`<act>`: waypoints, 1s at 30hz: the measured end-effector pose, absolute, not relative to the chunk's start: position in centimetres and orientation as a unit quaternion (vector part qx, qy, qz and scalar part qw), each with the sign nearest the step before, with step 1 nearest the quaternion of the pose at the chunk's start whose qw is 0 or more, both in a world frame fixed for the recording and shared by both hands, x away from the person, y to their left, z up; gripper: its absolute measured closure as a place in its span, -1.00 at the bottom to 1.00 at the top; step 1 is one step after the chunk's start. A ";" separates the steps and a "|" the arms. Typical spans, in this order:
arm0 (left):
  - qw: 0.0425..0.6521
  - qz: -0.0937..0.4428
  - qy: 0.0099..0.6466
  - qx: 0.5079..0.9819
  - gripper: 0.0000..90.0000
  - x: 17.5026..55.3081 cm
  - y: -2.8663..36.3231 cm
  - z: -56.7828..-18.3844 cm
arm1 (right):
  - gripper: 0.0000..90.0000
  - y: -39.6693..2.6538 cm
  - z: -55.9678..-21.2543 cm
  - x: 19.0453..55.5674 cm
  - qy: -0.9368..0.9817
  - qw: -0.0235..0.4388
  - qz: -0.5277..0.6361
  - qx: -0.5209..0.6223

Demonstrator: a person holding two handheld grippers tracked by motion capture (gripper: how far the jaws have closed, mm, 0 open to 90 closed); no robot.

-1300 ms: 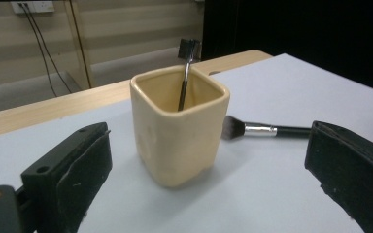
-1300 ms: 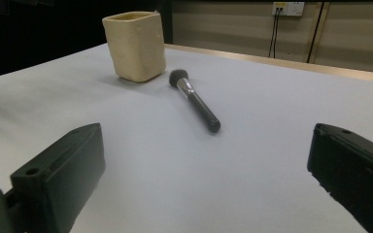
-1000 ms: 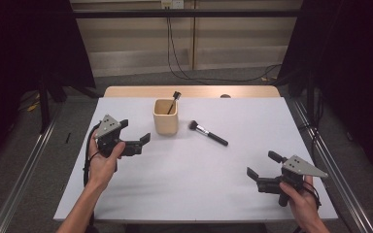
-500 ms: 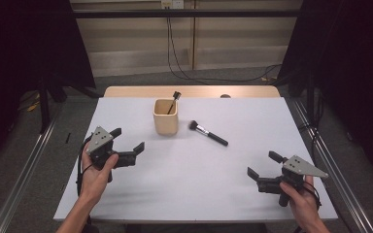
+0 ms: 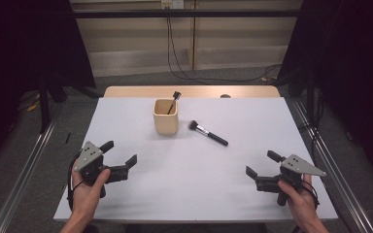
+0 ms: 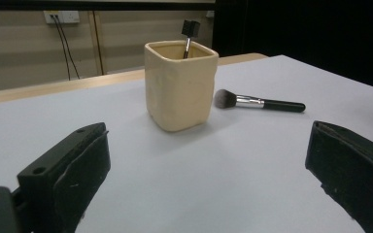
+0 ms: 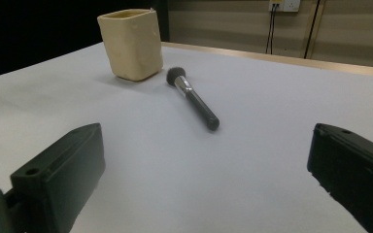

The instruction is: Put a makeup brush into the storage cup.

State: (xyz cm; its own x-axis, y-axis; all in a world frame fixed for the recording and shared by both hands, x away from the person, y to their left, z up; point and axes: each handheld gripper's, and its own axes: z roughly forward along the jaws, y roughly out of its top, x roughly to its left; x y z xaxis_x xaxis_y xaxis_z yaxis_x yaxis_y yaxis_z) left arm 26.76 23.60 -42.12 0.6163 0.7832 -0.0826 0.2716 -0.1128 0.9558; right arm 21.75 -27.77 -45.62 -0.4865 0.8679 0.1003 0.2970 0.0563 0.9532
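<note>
We see a cream-yellow cup [image 5: 165,117] on a pale grey-white table [image 5: 189,179] edged at the far side in light wood. The brush [image 5: 208,133] beside it has dark grey bristles, a silver ferrule and a black handle. Our fingers [image 6: 73,170] are matt black, and the plates on the grippers are plain grey.
</note>
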 end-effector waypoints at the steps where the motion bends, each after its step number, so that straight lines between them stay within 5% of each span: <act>1: 0.554 0.228 0.372 0.709 -0.93 26.7 23.6 -42.2 | -1.00 -27.7 -45.6 21.7 0.676 0.267 0.535 0.431; 30: 0.542 0.245 0.398 0.698 -0.92 24.6 26.2 -43.1 | -0.97 -27.5 -44.9 21.5 0.677 0.263 0.552 0.408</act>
